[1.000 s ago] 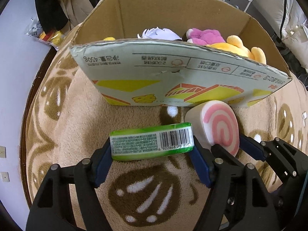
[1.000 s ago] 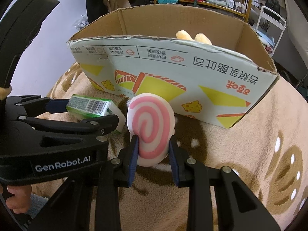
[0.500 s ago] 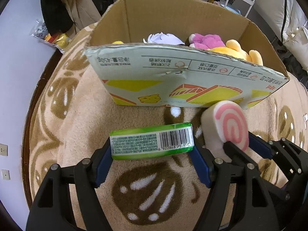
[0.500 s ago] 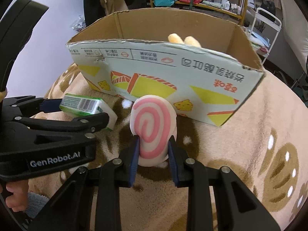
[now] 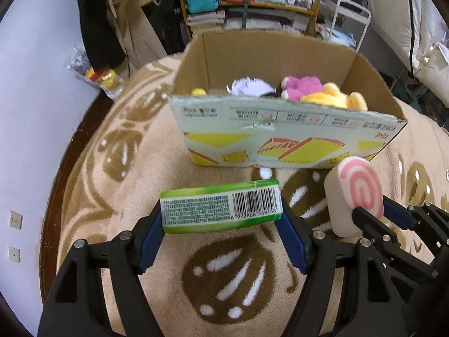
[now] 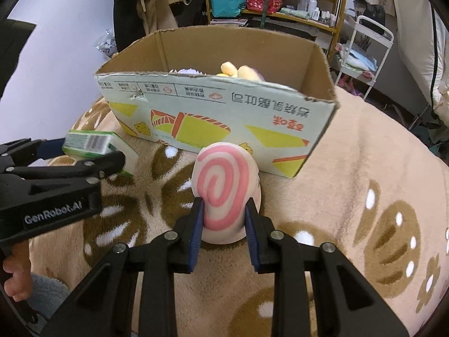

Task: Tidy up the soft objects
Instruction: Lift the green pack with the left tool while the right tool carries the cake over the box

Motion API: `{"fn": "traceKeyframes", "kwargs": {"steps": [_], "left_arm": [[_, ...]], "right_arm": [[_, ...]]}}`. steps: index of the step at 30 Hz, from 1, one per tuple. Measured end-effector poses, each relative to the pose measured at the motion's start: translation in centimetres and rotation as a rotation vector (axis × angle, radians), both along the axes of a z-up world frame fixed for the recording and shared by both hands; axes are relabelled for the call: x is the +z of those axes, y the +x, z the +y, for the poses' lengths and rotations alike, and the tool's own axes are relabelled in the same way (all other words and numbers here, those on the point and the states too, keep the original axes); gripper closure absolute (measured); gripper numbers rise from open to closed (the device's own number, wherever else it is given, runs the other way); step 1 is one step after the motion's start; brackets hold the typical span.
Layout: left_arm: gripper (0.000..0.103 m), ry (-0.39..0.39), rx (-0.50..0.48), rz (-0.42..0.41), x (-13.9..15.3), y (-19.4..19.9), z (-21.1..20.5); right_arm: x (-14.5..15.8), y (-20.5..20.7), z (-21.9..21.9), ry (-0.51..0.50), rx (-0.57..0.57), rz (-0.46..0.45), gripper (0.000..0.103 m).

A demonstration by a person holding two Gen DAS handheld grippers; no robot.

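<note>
Claws (image 5: 221, 221) (image 6: 223, 219) clamped on green tissue pack (image 5: 221, 209) and swirl plush (image 6: 223, 188), short of cardboard box (image 6: 219, 112); risk snagging near wall, dropping loads outside.

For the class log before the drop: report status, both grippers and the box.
Left gripper shut on green pack. Right gripper shut on pink swirl cushion. Cardboard box ahead, plush toys inside. Near box wall stands between loads and opening.
</note>
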State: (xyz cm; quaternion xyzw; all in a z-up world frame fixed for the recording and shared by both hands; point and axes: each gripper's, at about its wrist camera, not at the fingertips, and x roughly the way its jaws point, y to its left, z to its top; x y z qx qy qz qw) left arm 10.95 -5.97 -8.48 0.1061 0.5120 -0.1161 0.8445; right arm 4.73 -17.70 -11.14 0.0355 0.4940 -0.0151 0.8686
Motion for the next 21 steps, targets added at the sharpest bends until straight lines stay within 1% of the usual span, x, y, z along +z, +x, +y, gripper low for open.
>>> {"fn": "traceKeyframes", "kwargs": {"steps": [2,5,8,10,13,18,21], "left_arm": [[0.030,-0.006,0.003,-0.036,0.9,-0.5,0.2],[0.030,-0.010,0.000,-0.096,2.2,-1.2,0.8],[0.030,-0.022,-0.010,-0.177,3.7,-2.1,1.1],[0.030,-0.032,-0.011,-0.241,4.8,-2.7,1.2],[0.030,0.005,0.011,-0.333,6.3,-3.6,1.2],[0.030,-0.038,0.016,-0.424,9.2,-4.3,1.6],[0.030,-0.061,0.007,-0.482,11.0,-4.4,1.6]], "right_arm": [[0.6,-0.3,-0.1,-0.002,-0.005,-0.015,0.074],[2.3,-1.1,-0.5,-0.019,-0.013,-0.087,0.075],[4.6,-2.0,-1.0,-0.046,-0.015,-0.167,0.076],[5.9,-2.5,-1.4,-0.050,-0.023,-0.204,0.076],[7.6,-3.0,-2.1,-0.050,-0.038,-0.246,0.076],[10.0,-3.3,-3.0,-0.026,-0.064,-0.312,0.076],[11.5,-3.5,-3.4,-0.036,-0.069,-0.356,0.076]]}}
